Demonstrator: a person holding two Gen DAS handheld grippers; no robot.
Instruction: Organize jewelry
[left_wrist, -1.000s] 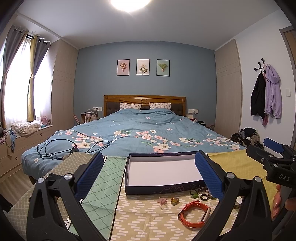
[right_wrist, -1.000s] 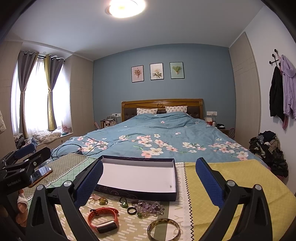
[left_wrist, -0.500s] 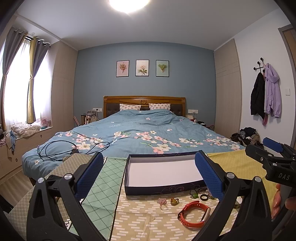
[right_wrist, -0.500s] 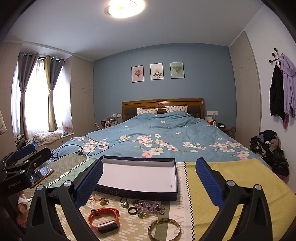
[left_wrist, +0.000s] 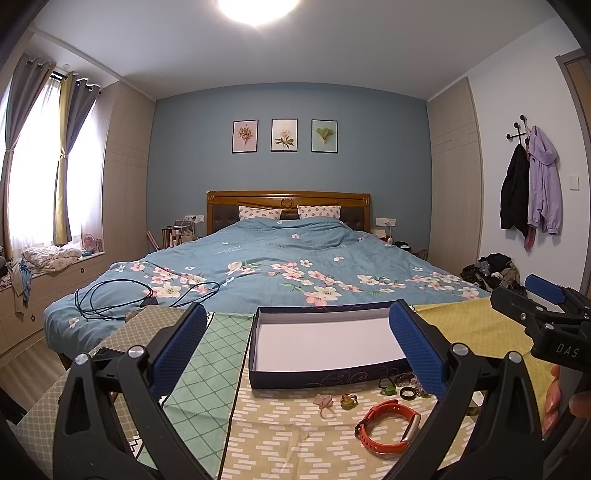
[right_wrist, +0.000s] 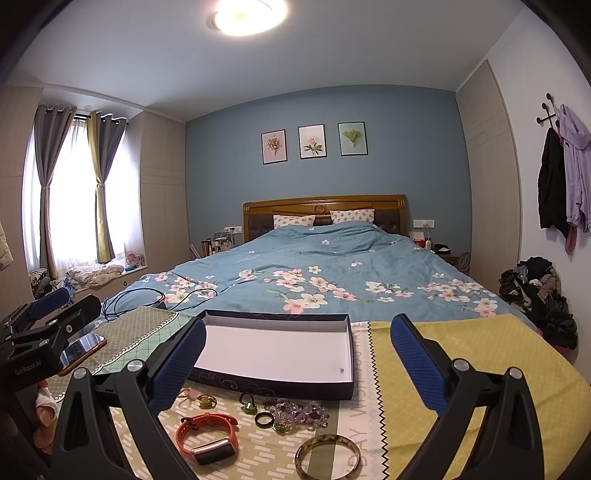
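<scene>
Almost nothing is seen to have changed over the last second: both views have only drifted slightly, and no piece has been moved. Nearest the front edge of the tabletop, a bangle (right_wrist: 327, 455) is seen lying flat, and just to its left an orange wristband (right_wrist: 207, 436) lies on the brick-patterned cloth (left_wrist: 295, 435). A little farther in, a black ring (right_wrist: 265, 419), a heap of purple beads (right_wrist: 301, 409), a green ring (right_wrist: 248, 403), a brass ring (right_wrist: 206, 400) and a pink trinket (left_wrist: 323, 401) are scattered in a row just before the near wall of the open box (right_wrist: 273, 382), none of them touching it. The box is seen to be empty, its white floor bare. The left gripper (left_wrist: 295, 343) is held spread wide with nothing between its blue pads, and the right gripper (right_wrist: 297, 350) likewise, both raised above the jewelry. Beyond the table's far edge a bed (left_wrist: 295, 258) is seen. It is judged that the sorting has not yet begun and that a first piece must be chosen and approached.
</scene>
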